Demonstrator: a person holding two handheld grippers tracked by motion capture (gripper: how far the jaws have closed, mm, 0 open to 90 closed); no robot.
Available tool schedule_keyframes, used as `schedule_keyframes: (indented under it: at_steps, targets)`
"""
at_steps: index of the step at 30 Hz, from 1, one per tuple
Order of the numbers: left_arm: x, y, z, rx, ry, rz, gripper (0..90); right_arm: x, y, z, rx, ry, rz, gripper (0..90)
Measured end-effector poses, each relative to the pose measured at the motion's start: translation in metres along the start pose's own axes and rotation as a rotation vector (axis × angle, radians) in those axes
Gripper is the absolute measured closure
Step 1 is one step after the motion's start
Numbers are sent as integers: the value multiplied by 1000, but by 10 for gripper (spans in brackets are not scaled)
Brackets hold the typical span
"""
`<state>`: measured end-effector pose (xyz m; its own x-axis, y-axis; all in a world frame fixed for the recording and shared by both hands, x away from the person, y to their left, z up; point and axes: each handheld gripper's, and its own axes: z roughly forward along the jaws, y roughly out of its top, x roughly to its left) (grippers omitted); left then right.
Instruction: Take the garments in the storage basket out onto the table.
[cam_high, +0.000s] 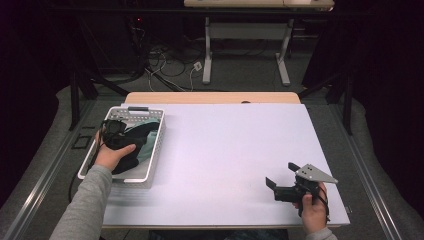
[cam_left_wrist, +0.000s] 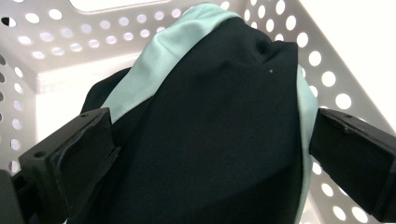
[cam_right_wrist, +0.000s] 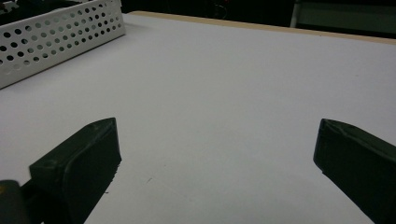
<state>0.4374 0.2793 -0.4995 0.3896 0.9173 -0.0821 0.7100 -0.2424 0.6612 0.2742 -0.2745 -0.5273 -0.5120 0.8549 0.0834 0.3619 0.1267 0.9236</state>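
Note:
A white perforated basket (cam_high: 156, 145) stands at the table's left edge and holds a black cloth (cam_high: 131, 162) lying over a mint-green cloth (cam_high: 146, 151). My left gripper (cam_high: 117, 131) is down inside the basket, held by a hand in a grey sleeve. In the left gripper view, the left gripper (cam_left_wrist: 212, 121) is open, its jaws standing wide on either side of a mound of black cloth (cam_left_wrist: 219, 154) edged with mint-green cloth (cam_left_wrist: 154, 60). My right gripper (cam_high: 281, 175) rests low over the table's near right corner. The right gripper (cam_right_wrist: 217, 128) is open with bare table between its jaws.
The white table top (cam_high: 225, 150) stretches between the basket and the right gripper. The basket wall (cam_right_wrist: 56, 37) shows at the far left of the right gripper view. Beyond the table's wooden far edge are desk legs (cam_high: 207, 55) and cables on the floor.

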Motion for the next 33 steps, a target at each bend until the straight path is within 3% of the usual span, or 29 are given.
schedule_keyframes:
  at_steps: [4, 20, 26, 33]
  targets:
    - [0, -2, 3, 4, 21, 12, 2, 0, 0, 0, 1, 1, 0, 4]
    - [0, -4, 5, 2, 22, 12, 0, -2, -1, 2, 13, 5, 7, 5]
    - [1, -5, 7, 18, 3, 22, 2, -3, -2, 2, 4, 5, 23, 6]
    - [1, -6, 9, 34, 16, 34, 16, -3, -2, 2, 10, 4, 21, 7]
